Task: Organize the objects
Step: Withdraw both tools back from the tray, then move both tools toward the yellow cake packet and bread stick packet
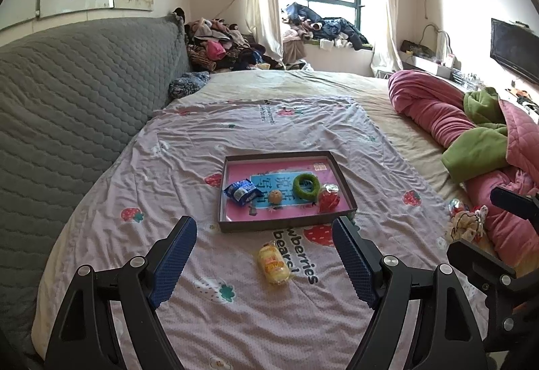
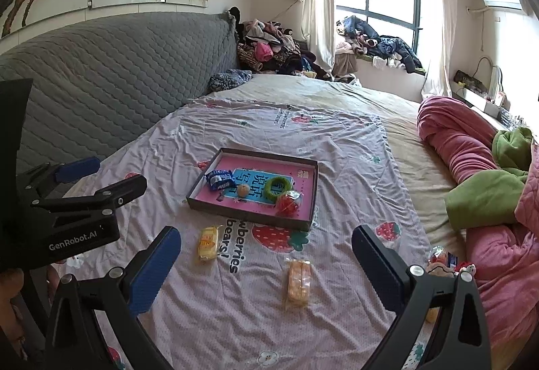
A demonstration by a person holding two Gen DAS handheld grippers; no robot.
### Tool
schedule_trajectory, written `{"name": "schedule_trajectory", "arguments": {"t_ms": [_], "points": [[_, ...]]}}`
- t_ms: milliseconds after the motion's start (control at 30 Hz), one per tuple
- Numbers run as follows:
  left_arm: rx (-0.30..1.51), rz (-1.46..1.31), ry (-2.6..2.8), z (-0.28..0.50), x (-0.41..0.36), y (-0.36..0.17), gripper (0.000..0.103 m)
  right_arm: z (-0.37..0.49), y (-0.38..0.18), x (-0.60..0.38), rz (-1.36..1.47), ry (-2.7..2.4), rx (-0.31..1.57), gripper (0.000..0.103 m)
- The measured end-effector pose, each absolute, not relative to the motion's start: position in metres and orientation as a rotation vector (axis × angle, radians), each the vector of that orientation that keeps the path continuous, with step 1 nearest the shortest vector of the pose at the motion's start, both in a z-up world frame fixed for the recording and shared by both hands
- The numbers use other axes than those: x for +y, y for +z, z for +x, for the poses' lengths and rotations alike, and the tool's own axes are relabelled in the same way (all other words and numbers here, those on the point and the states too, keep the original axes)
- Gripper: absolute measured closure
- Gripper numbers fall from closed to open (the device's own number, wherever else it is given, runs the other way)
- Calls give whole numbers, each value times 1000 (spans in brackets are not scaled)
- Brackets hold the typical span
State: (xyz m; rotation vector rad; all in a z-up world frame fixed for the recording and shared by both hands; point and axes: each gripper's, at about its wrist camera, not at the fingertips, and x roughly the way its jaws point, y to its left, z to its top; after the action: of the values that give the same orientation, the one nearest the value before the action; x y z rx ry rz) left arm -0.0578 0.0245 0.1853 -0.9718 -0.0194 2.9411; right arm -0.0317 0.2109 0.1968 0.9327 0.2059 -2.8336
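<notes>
Bed [image 1: 303, 83] w/ a strawberry-print sheet [image 1: 188, 168] carries everything. Shallow dark-rimmed tray [image 1: 289, 224] w/ pink floor sits mid-sheet, well in from the bed's edges. Inside the tray: blue snack packet [image 1: 243, 191] at its left side, green ring [image 1: 306, 186] right of centre, red wrapped item [image 1: 328, 198] by the right wall, small round orange-ish thing [image 1: 275, 196] between packet and ring. Outside the tray, on the sheet toward the bed's near edge: yellow wrapped cake [image 1: 273, 264] just in front of the tray, and an orange wafer pack [image 2: 297, 282] nearer still. Left gripper [image 1: 266, 262] released, nothing between its pads, yellow cake lying below the gap. Right gripper [image 2: 266, 269] also spread wide, empty, above the wafer pack.
</notes>
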Motion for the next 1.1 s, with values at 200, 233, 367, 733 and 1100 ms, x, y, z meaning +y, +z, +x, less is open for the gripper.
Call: {"name": "schedule_trajectory", "arguments": {"t_ms": [200, 233, 367, 733, 1100], "points": [[-24, -981, 2941, -45, 21, 178, 19, -20, 189, 209, 949, -2821, 221, 1], [-25, -981, 2943, -43, 21, 176, 19, -19, 189, 209, 950, -2820, 220, 1], [-36, -985, 2939, -34, 19, 170, 19, -11, 185, 209, 951, -2817, 211, 1], [-54, -989, 2940, -18, 18, 155, 19, 7, 170, 218, 973, -2824, 174, 1], [-62, -1048, 2902, -12, 20, 121, 19, 11, 144, 227, 1027, -2834, 169, 1]]}}
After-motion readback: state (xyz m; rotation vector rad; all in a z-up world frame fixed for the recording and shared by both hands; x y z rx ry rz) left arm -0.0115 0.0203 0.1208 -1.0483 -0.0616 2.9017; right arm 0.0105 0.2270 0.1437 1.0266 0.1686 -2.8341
